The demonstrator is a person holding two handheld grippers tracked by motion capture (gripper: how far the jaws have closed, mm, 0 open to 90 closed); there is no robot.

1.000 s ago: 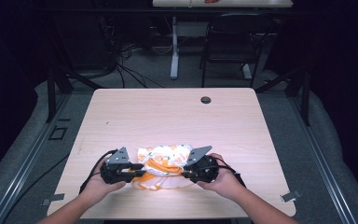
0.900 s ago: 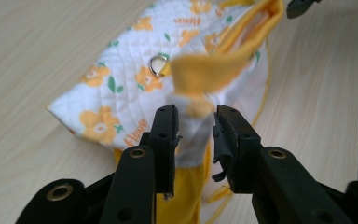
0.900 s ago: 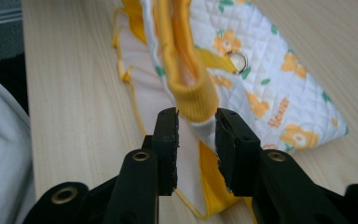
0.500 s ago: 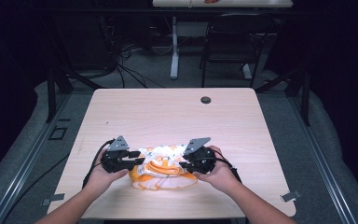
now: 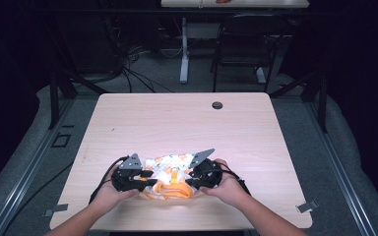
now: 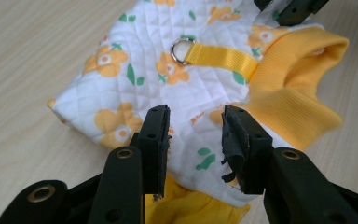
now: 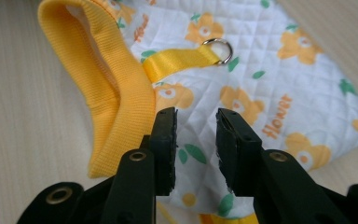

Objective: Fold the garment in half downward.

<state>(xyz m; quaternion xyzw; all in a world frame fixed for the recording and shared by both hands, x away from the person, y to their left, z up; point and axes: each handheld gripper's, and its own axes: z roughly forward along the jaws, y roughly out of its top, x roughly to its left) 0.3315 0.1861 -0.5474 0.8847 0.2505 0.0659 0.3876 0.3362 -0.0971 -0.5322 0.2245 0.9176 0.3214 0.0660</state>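
Our left gripper [image 5: 137, 180] and right gripper [image 5: 198, 178] flank the small flowered garment [image 5: 170, 173] lying near the surface's [image 5: 187, 123] front edge; both sets of jaws, just opened further, stand apart above it, gripping nothing.

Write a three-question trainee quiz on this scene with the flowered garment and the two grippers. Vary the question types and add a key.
1. True or false: the left gripper is clamped shut on the quilted garment.
2. What is the metal D-ring fastened to? A) a yellow webbing strap B) a black cord C) a blue button
3. Fill in: the ribbed collar of the garment is coloured ____.

Key:
1. False. Its fingers stand apart with the fabric showing between them; they have just been opening, as have those of the right gripper.
2. A
3. yellow
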